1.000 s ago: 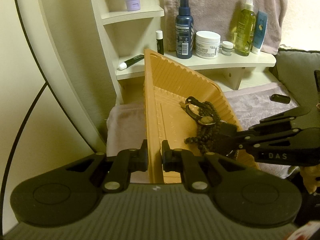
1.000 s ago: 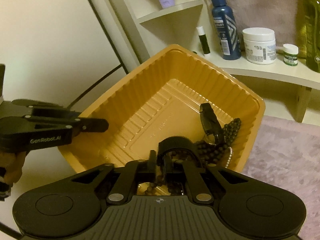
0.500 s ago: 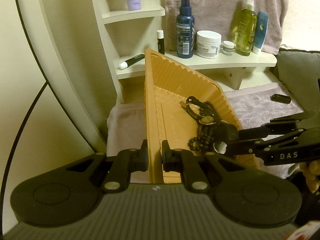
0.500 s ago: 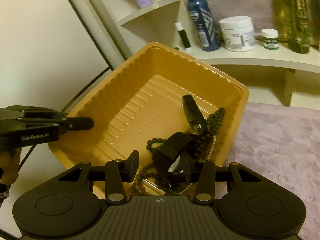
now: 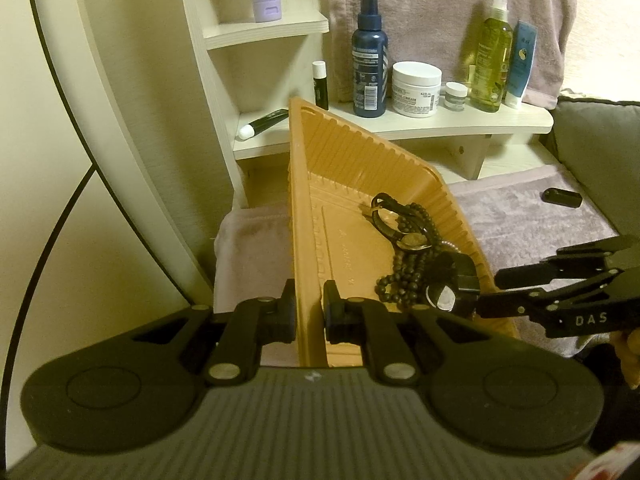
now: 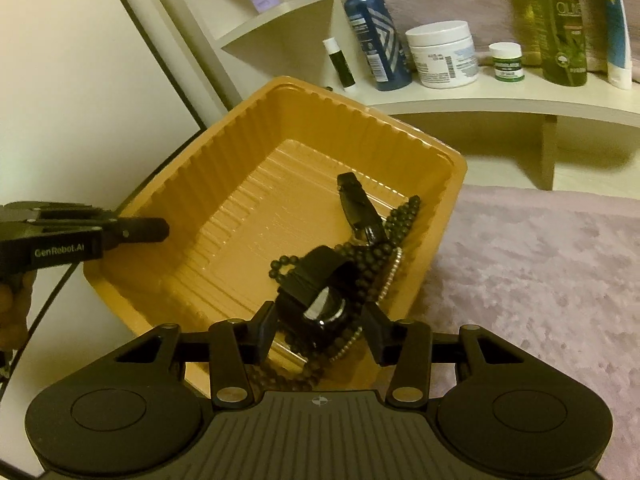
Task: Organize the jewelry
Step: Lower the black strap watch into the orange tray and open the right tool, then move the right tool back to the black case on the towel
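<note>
An orange ribbed plastic tray is tilted up, and my left gripper is shut on its near wall. In its low corner lie a black watch, dark bead strands, a pearl strand and a black strap piece. My right gripper is open, its fingers either side of the watch just above the tray's edge. It also shows in the left wrist view, and the left gripper in the right wrist view.
A cream shelf behind holds a blue spray bottle, a white jar, a small jar, a green bottle and tubes. A mauve towel covers the surface; a small black item lies on it.
My right gripper opened, let the black watch drop onto the beads in the tray, and drew back. The left gripper kept its hold on the tray.
</note>
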`<move>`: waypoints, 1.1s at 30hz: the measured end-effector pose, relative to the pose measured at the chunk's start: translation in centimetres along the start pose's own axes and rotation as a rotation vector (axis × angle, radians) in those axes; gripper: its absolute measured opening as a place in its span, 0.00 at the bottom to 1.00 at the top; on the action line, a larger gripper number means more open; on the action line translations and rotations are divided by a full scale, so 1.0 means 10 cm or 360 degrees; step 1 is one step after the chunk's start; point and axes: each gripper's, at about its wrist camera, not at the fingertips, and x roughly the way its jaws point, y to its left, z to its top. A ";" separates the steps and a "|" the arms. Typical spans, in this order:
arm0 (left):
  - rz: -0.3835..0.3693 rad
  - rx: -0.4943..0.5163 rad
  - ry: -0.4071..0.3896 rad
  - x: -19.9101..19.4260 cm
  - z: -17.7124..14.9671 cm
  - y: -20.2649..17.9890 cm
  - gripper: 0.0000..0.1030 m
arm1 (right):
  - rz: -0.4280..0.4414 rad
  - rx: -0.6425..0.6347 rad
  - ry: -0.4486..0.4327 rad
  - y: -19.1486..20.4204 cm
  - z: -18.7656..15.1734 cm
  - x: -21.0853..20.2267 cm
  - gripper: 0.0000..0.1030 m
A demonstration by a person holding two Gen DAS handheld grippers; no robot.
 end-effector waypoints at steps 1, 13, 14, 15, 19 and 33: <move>0.0000 -0.0001 0.0000 0.00 0.00 0.00 0.11 | -0.0008 0.0001 -0.0009 -0.02 -0.01 -0.03 0.46; 0.0000 0.0000 0.0001 0.00 0.00 0.00 0.11 | -0.0322 0.0125 -0.0157 -0.64 -0.26 -0.61 0.47; -0.0001 -0.0002 0.0001 0.00 0.00 0.00 0.11 | -0.0349 0.0139 -0.0165 -0.70 -0.28 -0.65 0.47; 0.0000 0.0000 0.0000 0.00 0.00 0.00 0.11 | -0.0379 0.0155 -0.0171 -0.77 -0.30 -0.69 0.47; 0.0000 0.0000 0.0000 0.00 0.00 0.00 0.11 | -0.0508 0.0190 -0.0191 -1.01 -0.36 -0.85 0.48; 0.0004 0.0007 -0.0001 -0.01 0.02 -0.01 0.11 | -0.0719 0.0186 -0.0233 -1.50 -0.36 -1.08 0.58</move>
